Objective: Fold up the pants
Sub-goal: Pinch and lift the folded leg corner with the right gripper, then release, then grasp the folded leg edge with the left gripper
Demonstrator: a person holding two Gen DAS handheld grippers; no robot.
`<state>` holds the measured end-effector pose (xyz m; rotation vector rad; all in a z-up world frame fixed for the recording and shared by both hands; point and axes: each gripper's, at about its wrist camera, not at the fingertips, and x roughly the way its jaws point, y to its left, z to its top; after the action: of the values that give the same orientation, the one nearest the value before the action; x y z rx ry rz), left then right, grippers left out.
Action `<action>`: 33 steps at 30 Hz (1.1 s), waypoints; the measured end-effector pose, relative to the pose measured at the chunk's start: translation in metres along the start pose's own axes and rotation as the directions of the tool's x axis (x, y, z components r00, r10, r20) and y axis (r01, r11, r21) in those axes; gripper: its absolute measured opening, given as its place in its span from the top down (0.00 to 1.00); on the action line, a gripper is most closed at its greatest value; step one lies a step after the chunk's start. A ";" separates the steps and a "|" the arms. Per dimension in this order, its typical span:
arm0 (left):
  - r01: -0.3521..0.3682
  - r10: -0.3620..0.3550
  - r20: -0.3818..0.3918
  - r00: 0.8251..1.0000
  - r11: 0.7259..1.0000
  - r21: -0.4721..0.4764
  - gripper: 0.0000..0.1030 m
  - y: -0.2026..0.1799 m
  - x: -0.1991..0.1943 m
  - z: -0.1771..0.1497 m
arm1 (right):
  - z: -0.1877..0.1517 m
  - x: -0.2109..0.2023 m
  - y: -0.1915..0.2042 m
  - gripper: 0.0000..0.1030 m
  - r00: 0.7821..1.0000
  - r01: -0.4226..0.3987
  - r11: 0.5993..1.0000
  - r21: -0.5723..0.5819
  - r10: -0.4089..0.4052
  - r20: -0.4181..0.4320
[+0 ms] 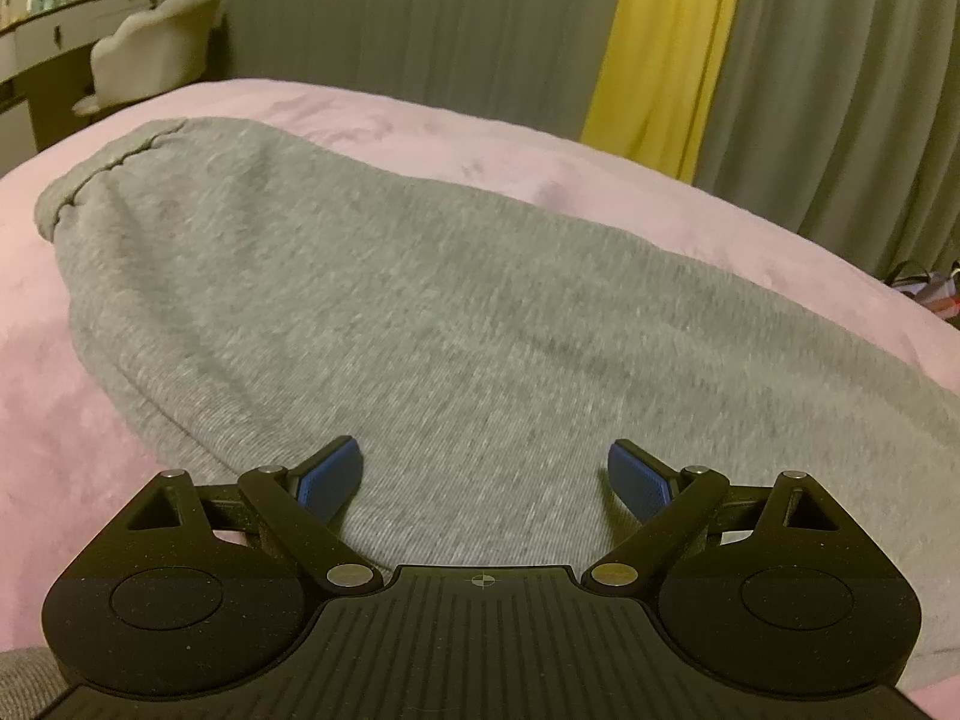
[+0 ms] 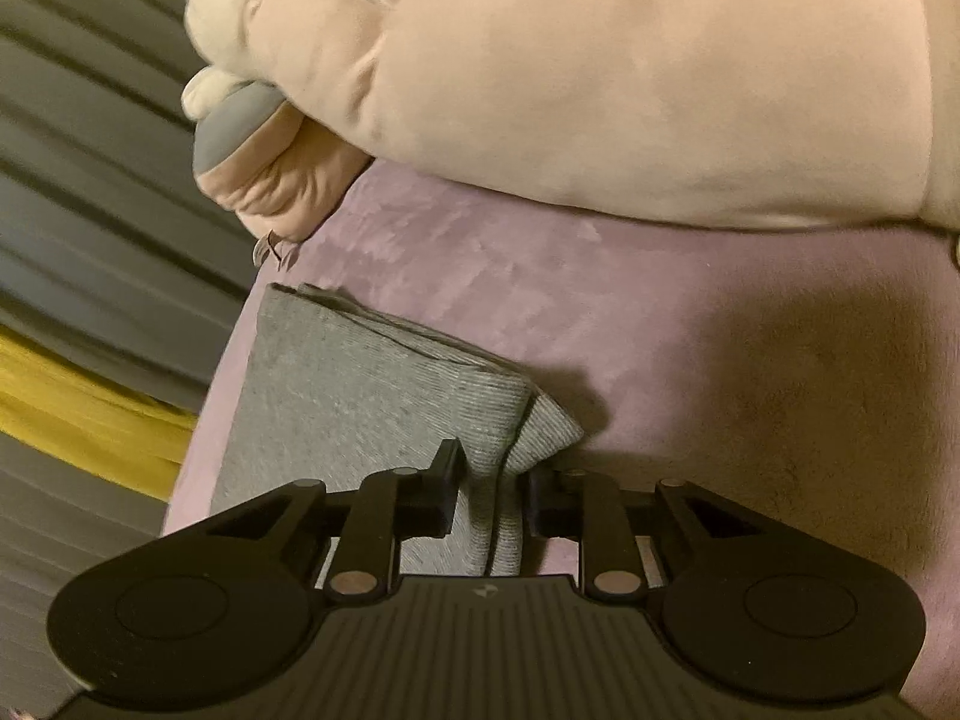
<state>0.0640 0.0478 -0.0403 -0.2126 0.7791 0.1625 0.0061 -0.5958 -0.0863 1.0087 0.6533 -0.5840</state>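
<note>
The gray pants [image 1: 372, 300] are soft and floppy; I think they are light, and they will bend and sag wherever I lift them; they look a bit thick, like warm jogging pants, so they should not slip out easily. The best spots to grab are the edges and corners, where the cloth is doubled up.

The pants lie flat on the pink bed [image 1: 54, 372]; in the left view they stretch away from my left gripper [image 1: 483, 477], with the gathered end far off at the top left. My left gripper hangs just over the cloth with its blue pads [image 1: 333, 477] spread wide apart; it holds nothing.

In the right view, a folded corner of the pants [image 2: 360, 390] sits right at my right gripper [image 2: 493, 483]; its jaws are nearly closed and a pinch of gray cloth is squeezed between them; I think that is a good hold on the corner. A big puffy pink blanket [image 2: 630, 72] is heaped farther up the bed, well apart from the pants.
</note>
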 end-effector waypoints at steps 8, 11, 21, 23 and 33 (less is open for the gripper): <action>0.014 -0.014 0.004 1.000 1.000 -0.018 0.09 0.003 -0.001 0.000 | -0.051 -0.065 0.142 0.92 0.974 0.046 0.728 -0.685 0.120 0.194; 0.018 -0.017 0.007 1.000 1.000 -0.022 0.09 0.003 -0.001 0.000 | -0.108 -0.093 0.197 0.92 0.952 -0.090 0.499 -0.862 0.296 0.072; 0.052 -0.051 0.009 0.999 0.998 -0.036 0.09 0.008 -0.007 0.000 | -0.298 -0.056 0.213 0.82 0.932 -0.345 0.111 -0.932 0.161 -0.326; 0.064 -0.063 0.009 0.998 0.997 -0.034 0.09 0.007 -0.006 0.000 | -0.297 -0.052 0.209 0.81 0.931 -0.362 0.155 -0.919 0.103 -0.349; 0.124 -0.123 -0.023 0.992 0.992 0.038 0.09 -0.006 -0.008 -0.003 | -0.191 -0.031 0.170 0.41 0.934 -0.275 0.768 -0.578 0.071 -0.350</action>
<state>0.0577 0.0406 -0.0358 -0.2248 0.7870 0.0278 0.0631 -0.3492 -0.0395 0.5188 0.9406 -0.0124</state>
